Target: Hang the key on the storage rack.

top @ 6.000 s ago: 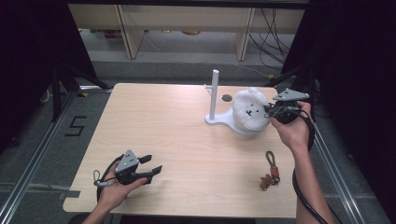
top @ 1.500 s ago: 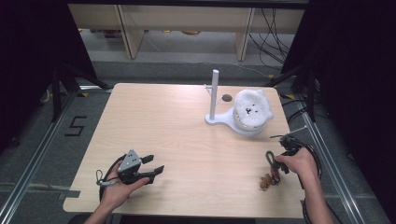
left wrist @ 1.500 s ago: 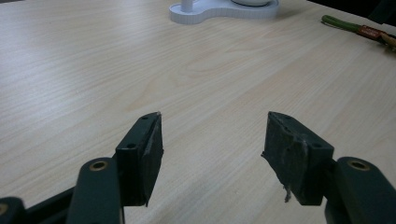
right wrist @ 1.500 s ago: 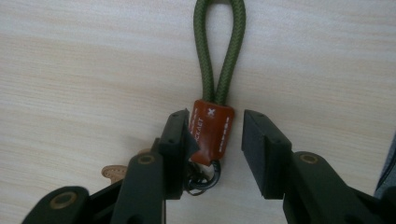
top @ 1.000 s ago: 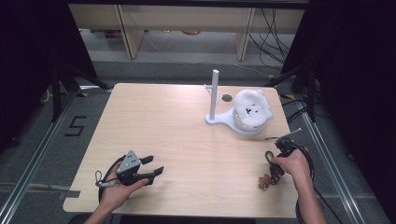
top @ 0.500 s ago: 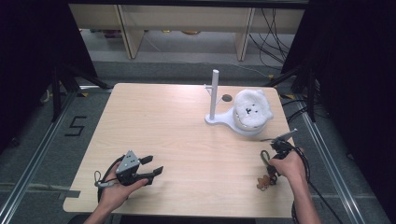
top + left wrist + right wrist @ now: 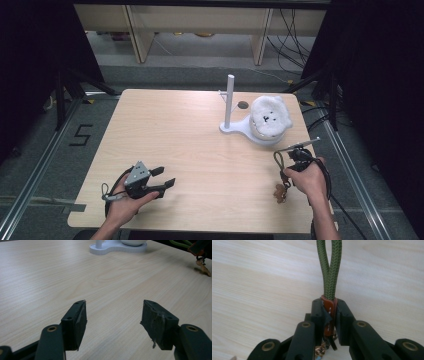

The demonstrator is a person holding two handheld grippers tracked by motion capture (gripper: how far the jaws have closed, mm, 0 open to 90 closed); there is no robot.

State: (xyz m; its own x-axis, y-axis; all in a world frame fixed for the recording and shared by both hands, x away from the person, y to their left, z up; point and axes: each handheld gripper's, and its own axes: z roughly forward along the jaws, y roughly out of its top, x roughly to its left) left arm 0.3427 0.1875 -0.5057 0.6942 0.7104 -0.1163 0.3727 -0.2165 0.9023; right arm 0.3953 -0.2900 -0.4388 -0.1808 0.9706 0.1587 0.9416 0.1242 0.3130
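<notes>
A: Where's the keychain (image 7: 329, 312)?
B: Near right of the table (image 7: 200, 130), pinched at its brown tab by the right gripper (image 7: 329, 315). Light, floppy cord; the tab's the firm spot.
A: Left gripper (image 7: 113, 322)?
B: Jaws wide, empty. Stand (image 7: 235, 125) sits far right.

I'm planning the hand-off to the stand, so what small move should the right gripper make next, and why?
Probably lift a little more. The right gripper is clamped on the brown tab of the keychain, green loop pointing ahead, but its charm end seems to hang near the table. Then carry it toward the white stand.
</notes>
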